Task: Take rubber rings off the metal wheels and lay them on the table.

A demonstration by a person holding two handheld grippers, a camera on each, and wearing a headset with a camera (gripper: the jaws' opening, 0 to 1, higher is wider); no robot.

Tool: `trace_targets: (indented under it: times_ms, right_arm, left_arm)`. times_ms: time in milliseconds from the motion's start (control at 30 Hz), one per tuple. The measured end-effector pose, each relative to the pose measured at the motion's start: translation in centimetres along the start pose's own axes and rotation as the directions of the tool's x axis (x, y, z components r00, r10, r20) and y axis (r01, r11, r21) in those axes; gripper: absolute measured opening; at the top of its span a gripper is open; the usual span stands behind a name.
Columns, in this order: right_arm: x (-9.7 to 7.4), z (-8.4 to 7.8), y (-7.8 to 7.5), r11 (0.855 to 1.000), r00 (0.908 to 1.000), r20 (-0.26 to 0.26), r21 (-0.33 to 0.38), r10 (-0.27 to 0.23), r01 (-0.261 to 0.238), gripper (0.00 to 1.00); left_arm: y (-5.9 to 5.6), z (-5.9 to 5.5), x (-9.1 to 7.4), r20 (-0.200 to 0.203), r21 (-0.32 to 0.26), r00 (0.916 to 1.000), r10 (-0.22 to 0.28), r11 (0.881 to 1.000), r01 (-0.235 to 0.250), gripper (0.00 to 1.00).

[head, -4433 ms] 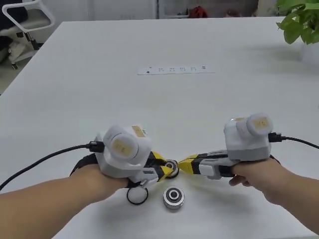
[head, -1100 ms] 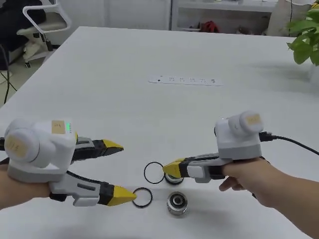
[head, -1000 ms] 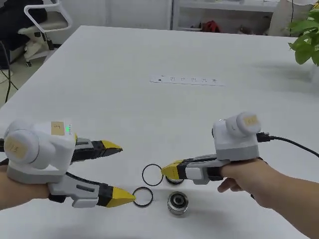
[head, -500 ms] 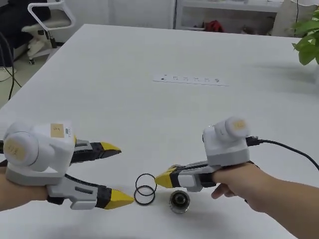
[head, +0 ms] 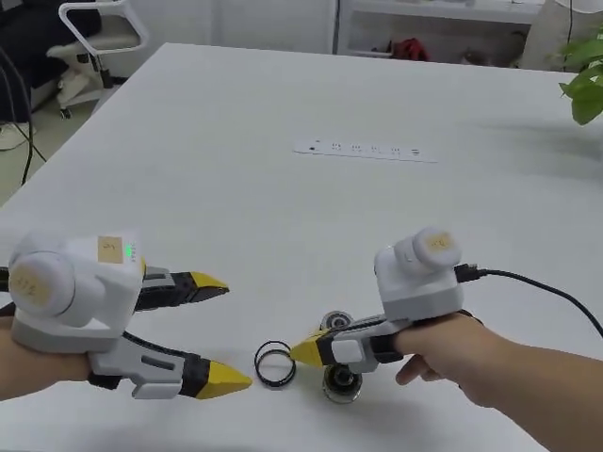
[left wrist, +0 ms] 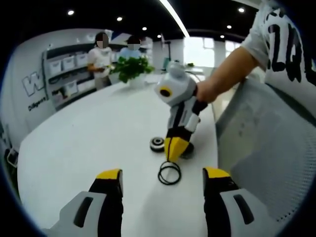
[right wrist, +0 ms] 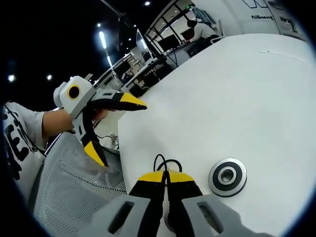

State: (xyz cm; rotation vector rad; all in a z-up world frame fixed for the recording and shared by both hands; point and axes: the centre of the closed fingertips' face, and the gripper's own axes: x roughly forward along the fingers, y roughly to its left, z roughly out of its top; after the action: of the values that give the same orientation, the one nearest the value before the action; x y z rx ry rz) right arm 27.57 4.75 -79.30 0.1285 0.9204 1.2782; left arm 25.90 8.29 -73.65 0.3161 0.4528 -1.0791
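Two black rubber rings (head: 273,363) lie overlapping on the white table (head: 283,207). One metal wheel (head: 334,323) lies just behind my right gripper (head: 301,350), and a second wheel (head: 341,381) lies under its jaws. The right gripper is shut with nothing seen between its yellow tips, which point at the rings (right wrist: 165,162) with a wheel (right wrist: 227,176) to their right. My left gripper (head: 221,330) is open wide, left of the rings and apart from them. In the left gripper view the rings (left wrist: 169,173) lie ahead of its gripper (left wrist: 163,174), with a wheel (left wrist: 157,143) beyond.
A white power strip (head: 366,150) lies flat at mid-table. A green plant (head: 589,89) stands at the far right edge, an office chair (head: 94,38) beyond the far left corner. The near table edge runs close by the rings. Two people (left wrist: 116,54) stand far off.
My right gripper has slid left and nearer to me, leaving one wheel behind it. The two rings, apart a second ago, now overlap. The left gripper has stayed open in place.
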Motion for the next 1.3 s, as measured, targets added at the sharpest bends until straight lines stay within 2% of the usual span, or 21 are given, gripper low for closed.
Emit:
trace_targets:
  times_ms: [433,1100,1300]
  right_arm:
    - [0.2,-0.25,-0.51,1.0,0.9999,-0.006,0.005,-0.01,0.01,0.0]
    - [0.35,-0.67,-0.71,1.0,0.9997,-0.016,-0.004,-0.017,0.017,0.0]
    - [0.41,-0.76,-0.66,1.0,0.9995,-0.024,-0.02,-0.021,0.021,0.03]
  left_arm:
    - [0.11,-0.35,0.05,-0.012,0.0,0.9999,-0.005,1.0,0.005,0.66]
    - [-0.46,-0.79,0.41,-0.034,0.001,0.9991,-0.025,1.0,0.025,0.66]
    - [-0.52,-0.91,0.42,-0.038,0.0,0.9989,-0.027,1.0,0.027,0.66]
